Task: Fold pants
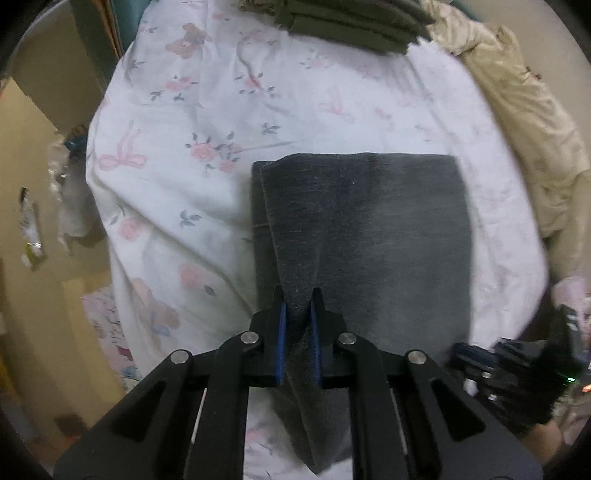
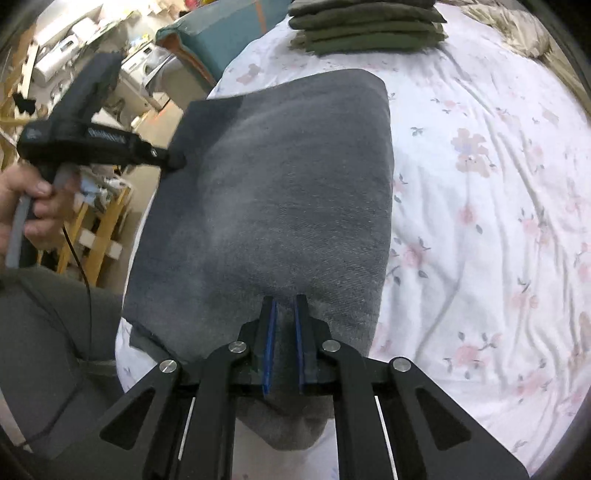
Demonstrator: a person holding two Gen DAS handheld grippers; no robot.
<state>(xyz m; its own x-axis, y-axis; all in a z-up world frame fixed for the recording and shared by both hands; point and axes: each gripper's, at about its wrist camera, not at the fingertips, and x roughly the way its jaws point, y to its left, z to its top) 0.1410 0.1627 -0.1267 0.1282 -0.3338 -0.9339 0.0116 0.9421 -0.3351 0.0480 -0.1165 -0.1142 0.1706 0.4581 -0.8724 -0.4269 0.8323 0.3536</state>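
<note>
Mid-fold. Grey pants [image 1: 365, 236] lie on a bed with a floral sheet [image 1: 166, 122], already doubled into a rectangle. Both near corners are pinched up off the sheet.

Left tongs [image 1: 298, 295]: clamped on the pants' near-left corner, a ridge of fabric standing between the blue pads [image 1: 281, 332]. Right tongs [image 2: 284, 301]: clamped on the near-right corner, cloth bunched between the pads the same way. In the right wrist view the left tongs [image 2: 173, 158] show from the side, biting the cloth edge, held by a bare hand [image 2: 26, 199].

Step in hand, as I judge it: carrying the near edge up and over toward the far edge for the next fold (far edge lies flat on the sheet in the left view). The lifted part billows in the right view, so it is not laid yet.

Next move calls for both corners to travel together and level, land square on the far edge, then release. Risk: uneven travel skews the fold.

A stack of folded olive garments [image 2: 365, 33] sits at the far end of the bed (likely the finished pile); a beige cloth [image 1: 524, 122] is heaped at the right.
</note>
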